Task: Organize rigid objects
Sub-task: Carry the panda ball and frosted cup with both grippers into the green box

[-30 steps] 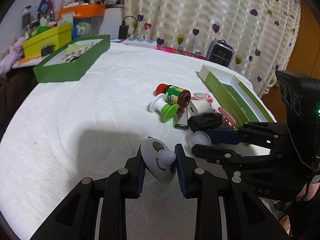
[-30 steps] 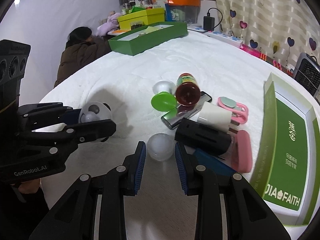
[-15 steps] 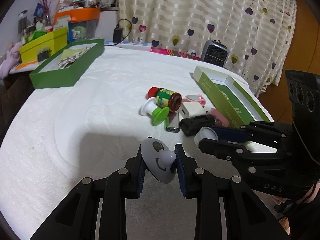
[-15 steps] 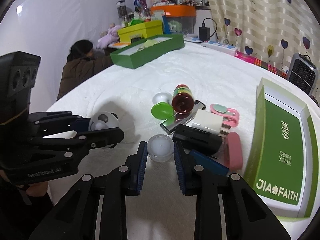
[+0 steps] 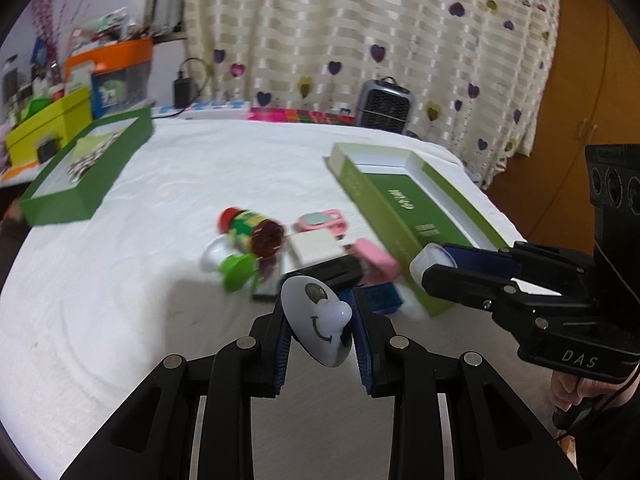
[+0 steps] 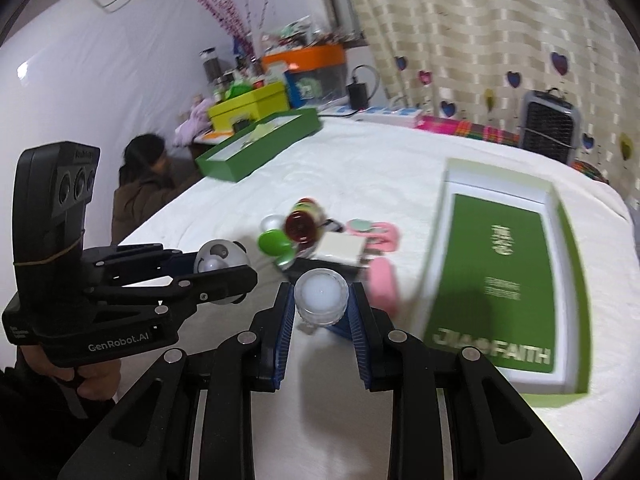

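Observation:
My left gripper (image 5: 320, 320) is shut on a white round panda-face toy (image 5: 318, 324) and holds it above the white table; it also shows in the right wrist view (image 6: 220, 258). My right gripper (image 6: 320, 308) is shut on a small clear jar with a white cap (image 6: 321, 296), also lifted; the jar shows in the left wrist view (image 5: 430, 258). A pile lies mid-table: a brown bottle with red cap (image 5: 252, 230), a green-and-white stopper (image 5: 236, 270), a white block (image 5: 312, 248), pink items (image 5: 374, 260), a black case (image 5: 332, 268).
An open green box with white rim (image 6: 504, 264) lies at the right of the pile. A green tray (image 5: 84, 172) sits at the far left. A small heater (image 5: 384, 106), a power strip and storage boxes stand at the back. A person crouches beside the table (image 6: 148, 184).
Both grippers have risen off the table with their objects and moved forward toward the pile and the green box. The views are blurred by the motion.

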Demonstrator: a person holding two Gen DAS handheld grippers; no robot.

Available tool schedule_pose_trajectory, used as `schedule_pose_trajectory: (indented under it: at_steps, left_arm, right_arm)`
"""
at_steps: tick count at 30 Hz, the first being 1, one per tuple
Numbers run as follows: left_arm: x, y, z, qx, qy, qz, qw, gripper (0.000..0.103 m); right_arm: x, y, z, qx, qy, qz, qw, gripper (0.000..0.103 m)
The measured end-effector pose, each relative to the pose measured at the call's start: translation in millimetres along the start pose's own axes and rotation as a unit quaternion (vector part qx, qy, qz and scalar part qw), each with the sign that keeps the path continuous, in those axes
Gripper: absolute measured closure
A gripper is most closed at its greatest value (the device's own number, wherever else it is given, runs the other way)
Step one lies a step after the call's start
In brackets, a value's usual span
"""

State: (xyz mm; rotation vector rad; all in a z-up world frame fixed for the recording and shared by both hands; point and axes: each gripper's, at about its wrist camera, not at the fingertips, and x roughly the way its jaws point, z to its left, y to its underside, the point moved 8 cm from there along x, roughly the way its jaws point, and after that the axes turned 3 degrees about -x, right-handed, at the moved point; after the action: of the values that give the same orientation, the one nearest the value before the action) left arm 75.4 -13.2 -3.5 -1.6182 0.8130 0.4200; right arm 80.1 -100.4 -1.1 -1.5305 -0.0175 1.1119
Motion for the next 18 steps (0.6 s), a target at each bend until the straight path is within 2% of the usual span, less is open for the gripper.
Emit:
schedule_pose_trajectory:
  at_steps: [18]
  left_arm:
    - [31,-28,-96,0.075,0.067,0.005,0.9949,0.076]
  right_arm:
    - [-45,13,-86,0.070,0.072,-0.029,0.995,0.074]
